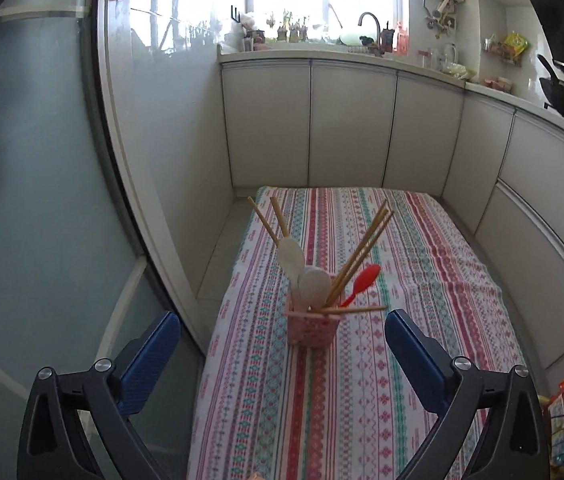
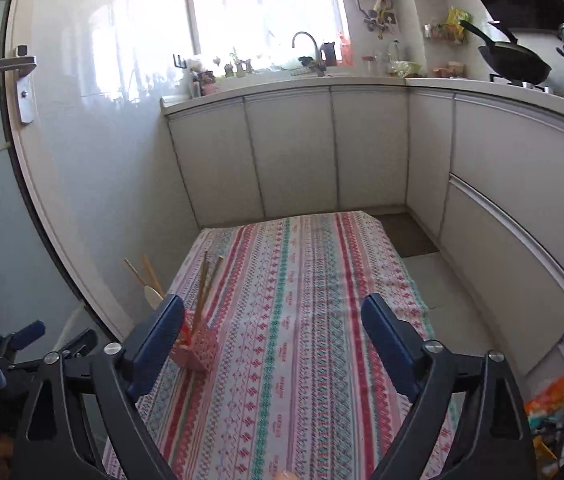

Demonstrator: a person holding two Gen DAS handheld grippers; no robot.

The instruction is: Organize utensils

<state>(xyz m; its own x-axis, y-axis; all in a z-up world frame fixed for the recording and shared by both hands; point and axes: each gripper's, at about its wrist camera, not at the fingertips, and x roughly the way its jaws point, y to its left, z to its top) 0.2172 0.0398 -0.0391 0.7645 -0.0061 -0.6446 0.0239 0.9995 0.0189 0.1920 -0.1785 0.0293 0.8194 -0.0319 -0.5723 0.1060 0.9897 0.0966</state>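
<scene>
Utensils (image 1: 322,276) fill pink holder (image 1: 313,326) (upright).

Utensil holder (image 1: 313,327) is set upright on the surface (image 1: 402,280), near its left edge. Chopsticks (image 1: 362,256) and spoons (image 1: 314,286) are stood in it; one chopstick (image 1: 356,310) apparently laid across the rim. Cabinets (image 1: 346,128) are behind.

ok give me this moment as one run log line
left gripper: open, empty | right gripper: open, empty | pink holder: upright on striped tablecloth | in holder: chopsticks, white spoons, red spoon
</scene>
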